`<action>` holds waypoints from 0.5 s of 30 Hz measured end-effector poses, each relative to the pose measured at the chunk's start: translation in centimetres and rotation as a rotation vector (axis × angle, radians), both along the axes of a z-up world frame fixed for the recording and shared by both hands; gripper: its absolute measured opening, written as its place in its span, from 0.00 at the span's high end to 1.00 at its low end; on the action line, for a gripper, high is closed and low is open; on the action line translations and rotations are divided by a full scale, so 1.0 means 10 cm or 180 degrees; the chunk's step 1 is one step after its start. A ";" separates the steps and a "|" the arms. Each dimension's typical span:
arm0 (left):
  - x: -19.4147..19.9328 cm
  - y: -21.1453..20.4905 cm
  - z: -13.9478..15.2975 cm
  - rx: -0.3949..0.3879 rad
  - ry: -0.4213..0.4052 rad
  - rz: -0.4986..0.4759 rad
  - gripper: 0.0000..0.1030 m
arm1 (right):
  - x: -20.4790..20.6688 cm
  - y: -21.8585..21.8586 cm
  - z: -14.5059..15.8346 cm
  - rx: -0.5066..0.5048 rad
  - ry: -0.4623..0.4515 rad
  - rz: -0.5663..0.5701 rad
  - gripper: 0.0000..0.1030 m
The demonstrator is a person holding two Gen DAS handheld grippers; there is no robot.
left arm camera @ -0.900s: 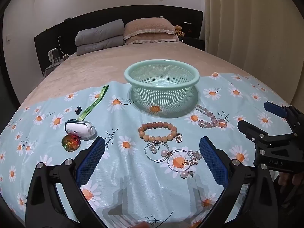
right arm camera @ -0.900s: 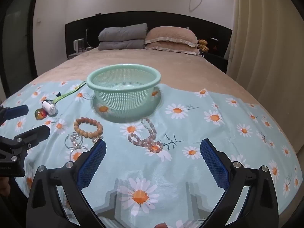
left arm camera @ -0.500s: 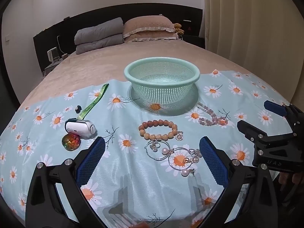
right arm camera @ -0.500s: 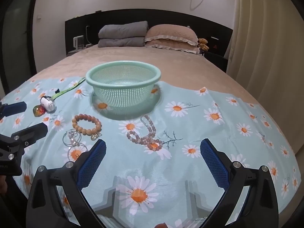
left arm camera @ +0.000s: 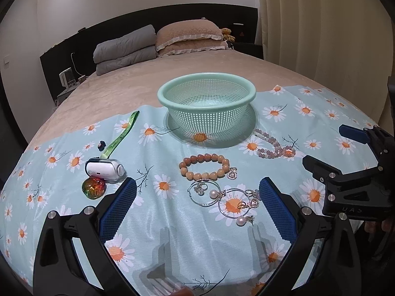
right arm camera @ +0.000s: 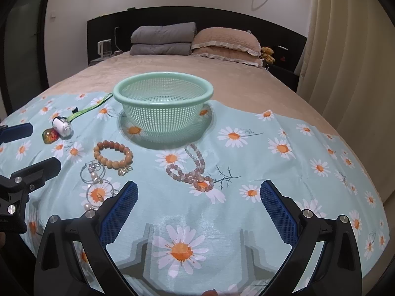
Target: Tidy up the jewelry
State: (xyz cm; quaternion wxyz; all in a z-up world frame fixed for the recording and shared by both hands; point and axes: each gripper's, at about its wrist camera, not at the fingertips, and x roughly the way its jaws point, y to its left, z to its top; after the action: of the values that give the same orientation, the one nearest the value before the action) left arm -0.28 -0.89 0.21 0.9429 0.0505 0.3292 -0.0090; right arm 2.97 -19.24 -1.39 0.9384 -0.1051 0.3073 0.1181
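A mint green mesh basket stands empty on a daisy-print cloth. In front of it lie an orange bead bracelet, a pinkish bead necklace, and silver hoop earrings with pearls. My left gripper is open and empty, just short of the earrings. My right gripper is open and empty, just short of the necklace. Each gripper shows at the edge of the other's view.
A small white device with a green strap and an iridescent ball lie at the left of the cloth. Beyond the cloth is the beige bedspread with pillows and a folded grey quilt. Curtains hang on the right.
Both grippers have risen and drawn back slightly, so the basket and jewelry sit a little lower and closer to centre. Nothing on the cloth has moved.
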 end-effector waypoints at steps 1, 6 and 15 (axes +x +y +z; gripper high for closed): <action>0.02 0.01 -0.06 0.0002 -0.0011 -0.0015 0.05 | 0.00 0.00 0.00 -0.0001 0.0000 -0.0002 0.07; 0.01 0.04 -0.04 -0.0041 -0.0040 0.0009 0.05 | -0.01 -0.02 0.01 0.0025 -0.0003 0.0012 0.07; 0.05 0.04 -0.08 -0.0026 0.0024 0.0029 0.05 | -0.01 0.01 0.00 -0.0008 -0.0001 0.0034 0.07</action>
State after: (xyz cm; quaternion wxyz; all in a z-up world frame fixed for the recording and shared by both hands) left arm 0.22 -0.46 -0.58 0.9419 0.0452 0.3328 -0.0063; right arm 2.88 -19.18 -1.36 0.9377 -0.1080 0.3067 0.1226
